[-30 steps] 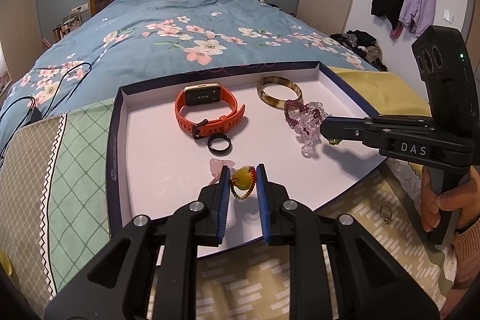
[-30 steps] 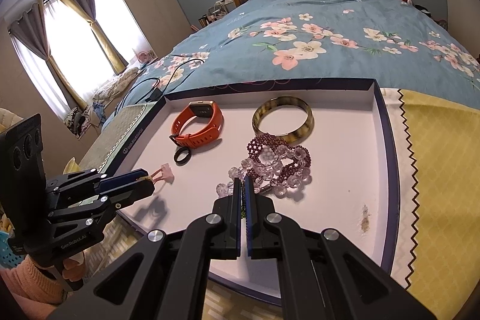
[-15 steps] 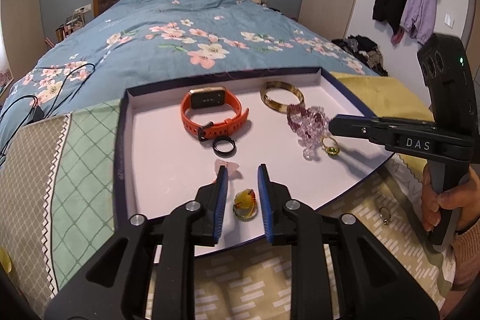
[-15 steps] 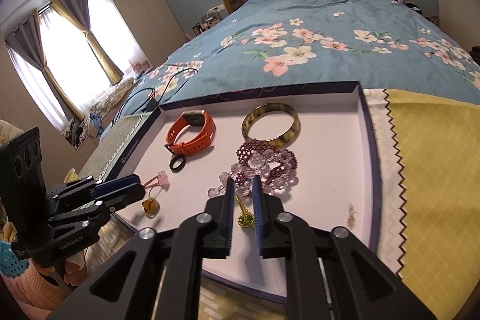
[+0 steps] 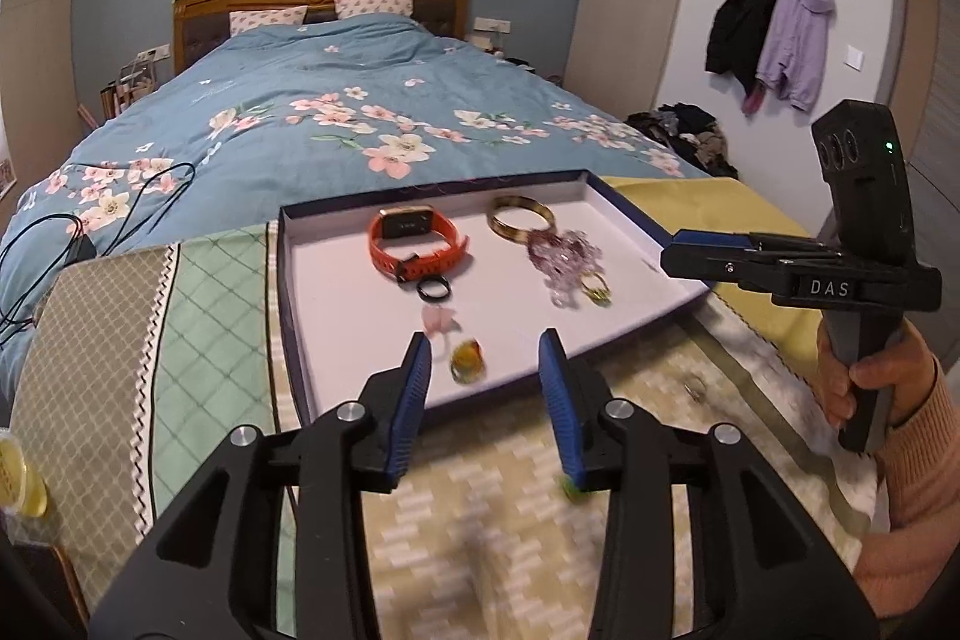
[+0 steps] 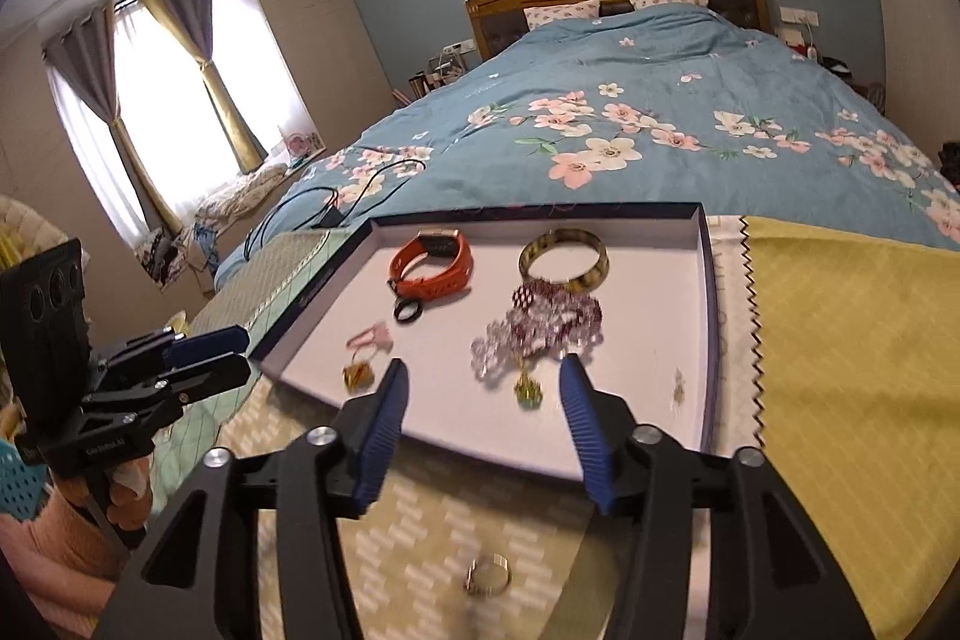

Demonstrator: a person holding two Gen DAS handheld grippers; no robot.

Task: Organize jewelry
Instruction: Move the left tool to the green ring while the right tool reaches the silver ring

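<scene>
Blue-padded and spread apart, the left gripper (image 5: 483,361) hovers over the near edge of the white-lined tray (image 5: 312,316); its jaws have just been opening and nothing sits between the pads. Just beyond its tips, inside the tray close to that near edge, lies a small yellow-and-red beaded piece (image 5: 467,358), with a pink charm (image 5: 437,321) just behind it.

The right gripper (image 6: 480,388) is spread wide too, its jaws likewise just opened, and it grips nothing. A green-and-gold ring (image 6: 528,391) lies on the tray floor a little ahead of its tips, touching the heap of purple and clear beads (image 6: 540,325).

Toward the far edge sit an orange watch (image 6: 433,263) and a tortoiseshell bangle (image 6: 564,259), well apart from both grippers, with a black ring (image 6: 408,310) just beside the watch strap.

Outside the tray, on the patterned cloth (image 6: 432,538) below the right gripper, a silver ring (image 6: 487,574) lies on its own.

Motion blur smears the beads and the near cloth, so their detail is hard to read. A small green blur by the left gripper's right pad I cannot identify. The hand (image 5: 870,376) on the right gripper shows only partly, its sleeve cut off at the frame edge.
</scene>
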